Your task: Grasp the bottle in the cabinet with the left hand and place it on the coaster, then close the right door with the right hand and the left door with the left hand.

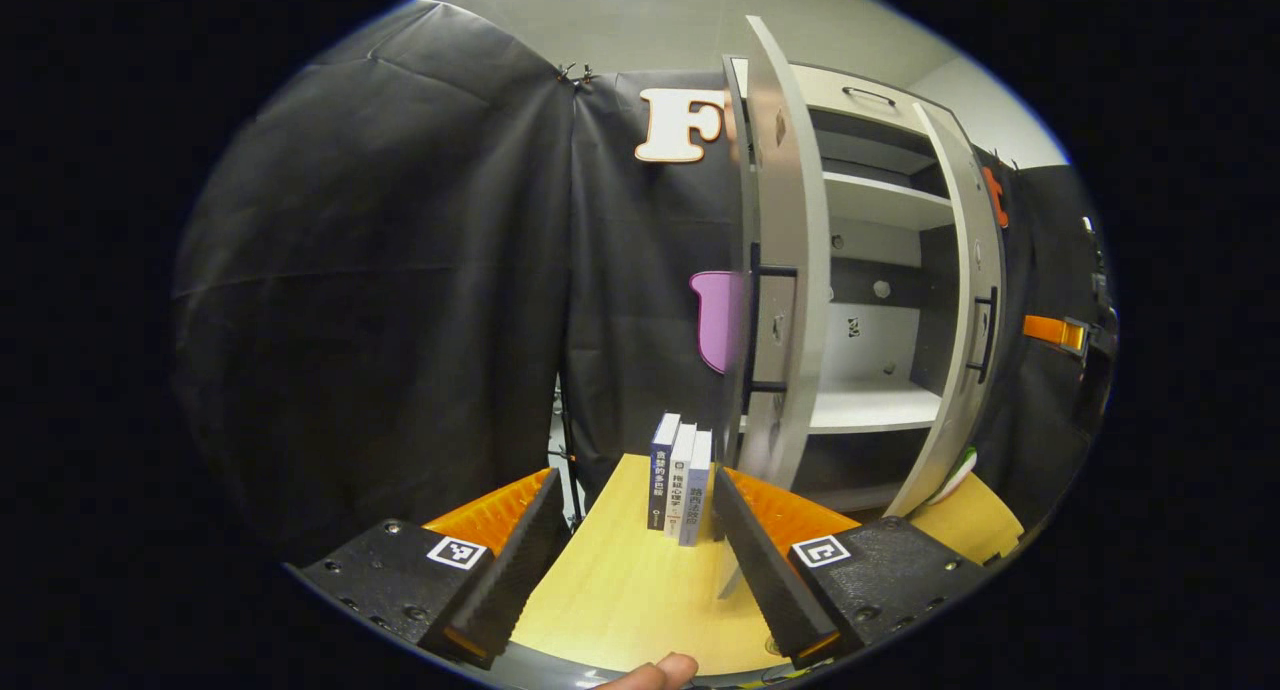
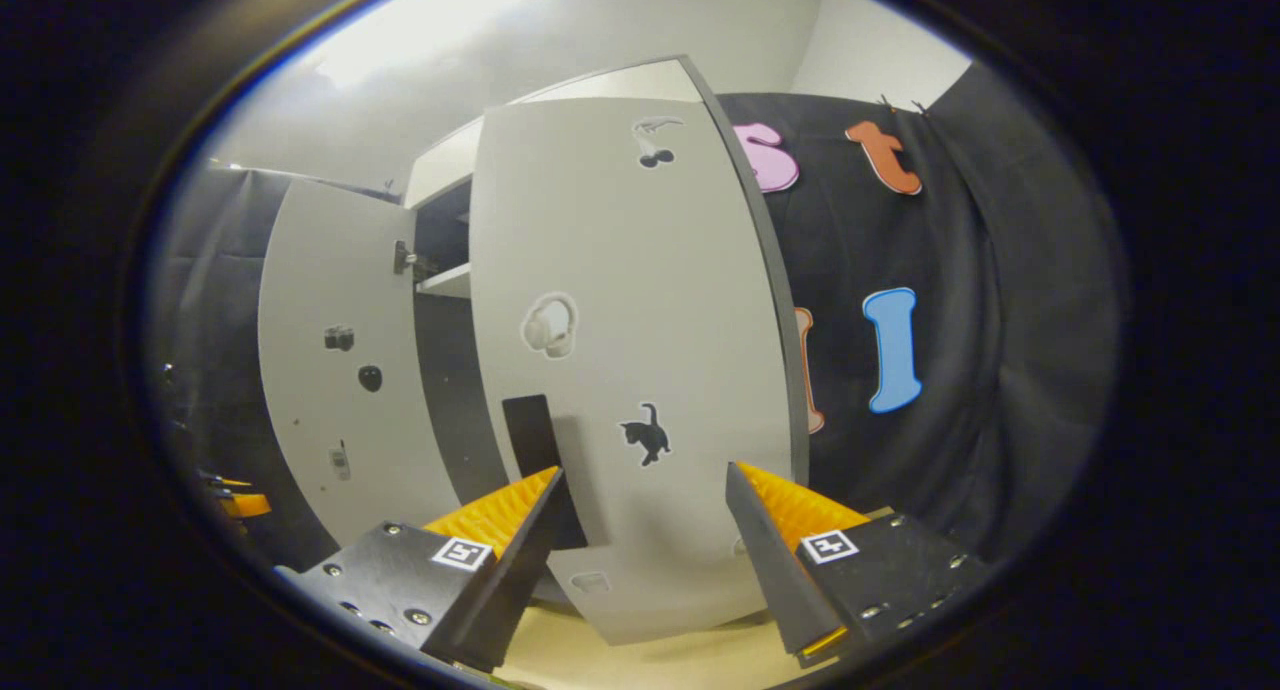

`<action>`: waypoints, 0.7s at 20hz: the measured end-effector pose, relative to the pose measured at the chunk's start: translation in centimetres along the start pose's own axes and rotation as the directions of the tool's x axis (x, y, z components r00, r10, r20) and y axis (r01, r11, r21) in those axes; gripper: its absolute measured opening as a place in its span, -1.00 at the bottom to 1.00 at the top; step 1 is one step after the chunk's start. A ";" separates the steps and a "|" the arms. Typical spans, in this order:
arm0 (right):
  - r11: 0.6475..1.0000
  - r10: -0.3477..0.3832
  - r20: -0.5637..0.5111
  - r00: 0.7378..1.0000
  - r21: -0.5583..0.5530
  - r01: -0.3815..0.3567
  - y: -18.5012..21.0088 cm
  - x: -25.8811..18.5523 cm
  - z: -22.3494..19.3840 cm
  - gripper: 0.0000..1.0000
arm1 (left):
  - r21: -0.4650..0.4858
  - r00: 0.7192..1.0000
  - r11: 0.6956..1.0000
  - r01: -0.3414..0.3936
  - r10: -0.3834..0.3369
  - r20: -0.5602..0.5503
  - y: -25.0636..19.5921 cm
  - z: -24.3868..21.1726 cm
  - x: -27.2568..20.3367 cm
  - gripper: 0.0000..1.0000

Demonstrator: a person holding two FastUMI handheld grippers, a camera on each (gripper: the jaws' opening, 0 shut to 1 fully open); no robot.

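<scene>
- In the left gripper view, the left gripper [image 1: 635,555] has its fingers spread wide over the wooden table [image 1: 620,600], pinching nothing.
- Three upright books [image 1: 681,480] stand at 12 o'clock from it.
- The cabinet [image 1: 880,300] sits at 2 o'clock with both doors open; the bottle cannot be made out on its shelves.
- In the right gripper view, the right gripper [image 2: 645,550] is spread, empty, facing the right door [image 2: 630,360] close up.
- The left door [image 2: 335,370] stands at 10 o'clock.

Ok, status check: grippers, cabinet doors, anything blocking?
Left gripper open, empty. Right gripper open, facing right door. Both doors open; left door edge-on. Books beside it.
</scene>
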State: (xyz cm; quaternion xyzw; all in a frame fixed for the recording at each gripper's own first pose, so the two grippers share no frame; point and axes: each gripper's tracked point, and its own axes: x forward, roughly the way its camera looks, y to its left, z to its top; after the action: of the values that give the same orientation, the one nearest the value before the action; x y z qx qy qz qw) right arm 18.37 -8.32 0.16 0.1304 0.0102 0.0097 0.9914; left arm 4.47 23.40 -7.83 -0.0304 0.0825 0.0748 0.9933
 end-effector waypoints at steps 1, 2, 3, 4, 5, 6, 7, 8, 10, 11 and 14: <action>1.000 0.009 0.003 1.000 -0.009 -0.009 0.3 -0.3 0.0 1.00 | 0.003 1.000 1.000 0.001 -0.001 0.002 0.3 0.2 0.7 0.91; 1.000 0.019 0.008 1.000 -0.015 -0.019 0.7 -0.7 0.0 0.93 | 0.007 1.000 1.000 0.003 -0.003 0.004 0.5 0.4 1.3 0.91; 0.999 0.032 0.010 0.999 -0.014 -0.032 1.0 -1.1 0.0 0.92 | 0.013 1.000 1.000 0.007 -0.007 0.006 0.7 0.6 2.0 0.91; 0.999 0.049 0.007 0.999 -0.011 -0.049 1.5 -1.6 -0.1 0.92 | 0.018 1.000 1.000 0.008 -0.009 0.008 1.0 0.9 2.7 0.91; 0.999 0.054 0.008 0.999 -0.009 -0.053 1.6 -1.7 0.0 0.84 | 0.024 1.000 1.000 0.007 -0.007 0.009 1.3 1.2 3.4 0.92; 0.999 0.053 0.014 0.998 -0.007 -0.053 1.5 -2.1 0.2 0.92 | 0.027 1.000 1.000 0.006 -0.006 0.012 1.5 1.5 4.1 0.91; 0.998 0.061 0.020 0.998 -0.010 -0.060 1.7 -2.5 0.4 0.92 | 0.030 1.000 1.000 0.010 -0.011 0.016 1.5 1.9 4.7 0.91; 0.998 0.067 0.029 0.997 -0.016 -0.066 1.9 -2.8 0.6 0.92 | 0.033 1.000 0.999 0.017 -0.018 0.019 1.5 2.4 5.3 0.92; 0.997 0.068 0.035 0.997 -0.032 -0.067 1.9 -4.0 0.6 1.00 | 0.053 1.000 0.998 0.022 -0.023 0.014 1.4 3.0 6.2 0.91; 0.997 0.067 0.031 0.997 -0.030 -0.067 1.9 -4.5 0.5 0.93 | 0.067 1.000 0.998 0.020 -0.021 0.021 1.4 3.3 6.6 0.91; 0.996 0.078 0.047 0.996 -0.036 -0.077 2.1 -6.4 1.0 0.92 | 0.080 0.998 0.996 0.044 -0.048 0.040 -0.1 4.5 7.8 0.89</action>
State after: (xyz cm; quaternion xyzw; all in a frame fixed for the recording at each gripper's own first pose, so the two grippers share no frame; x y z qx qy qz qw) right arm 11.91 -6.68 1.76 0.1140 -0.0189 0.0453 0.9923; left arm 12.77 24.74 -4.73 0.0089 0.0639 0.0491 0.9967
